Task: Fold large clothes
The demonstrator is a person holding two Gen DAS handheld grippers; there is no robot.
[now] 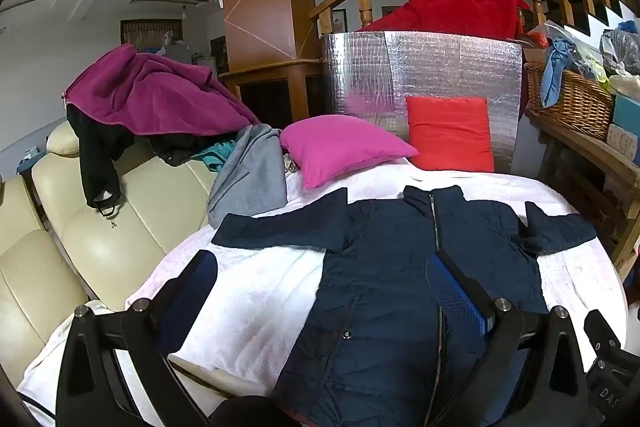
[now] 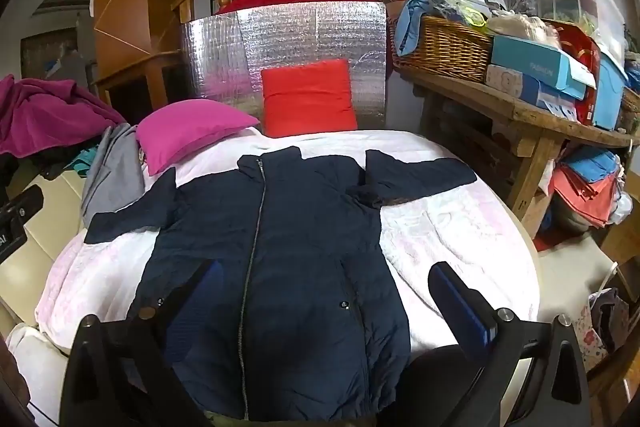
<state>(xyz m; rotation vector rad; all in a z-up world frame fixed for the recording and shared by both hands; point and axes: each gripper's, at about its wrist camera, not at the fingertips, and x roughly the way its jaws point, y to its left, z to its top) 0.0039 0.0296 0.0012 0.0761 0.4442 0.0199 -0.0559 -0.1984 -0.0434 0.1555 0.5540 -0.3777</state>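
Note:
A navy zip-up jacket (image 1: 384, 267) lies flat, front up, with both sleeves spread out on a white blanket (image 1: 260, 291) over a round table. It also shows in the right wrist view (image 2: 288, 259) on the blanket (image 2: 452, 227). My left gripper (image 1: 320, 267) is open and empty, held above the jacket's lower left part. My right gripper (image 2: 320, 275) is open and empty, held above the jacket's lower hem area. Neither gripper touches the jacket.
A magenta pillow (image 1: 344, 147) and a red pillow (image 1: 450, 133) lie at the table's far side against a silver foil panel (image 1: 424, 71). A cream sofa (image 1: 100, 227) with piled clothes (image 1: 152, 99) is at left. A wooden bench (image 2: 520, 115) with a basket (image 2: 440, 47) and boxes is at right.

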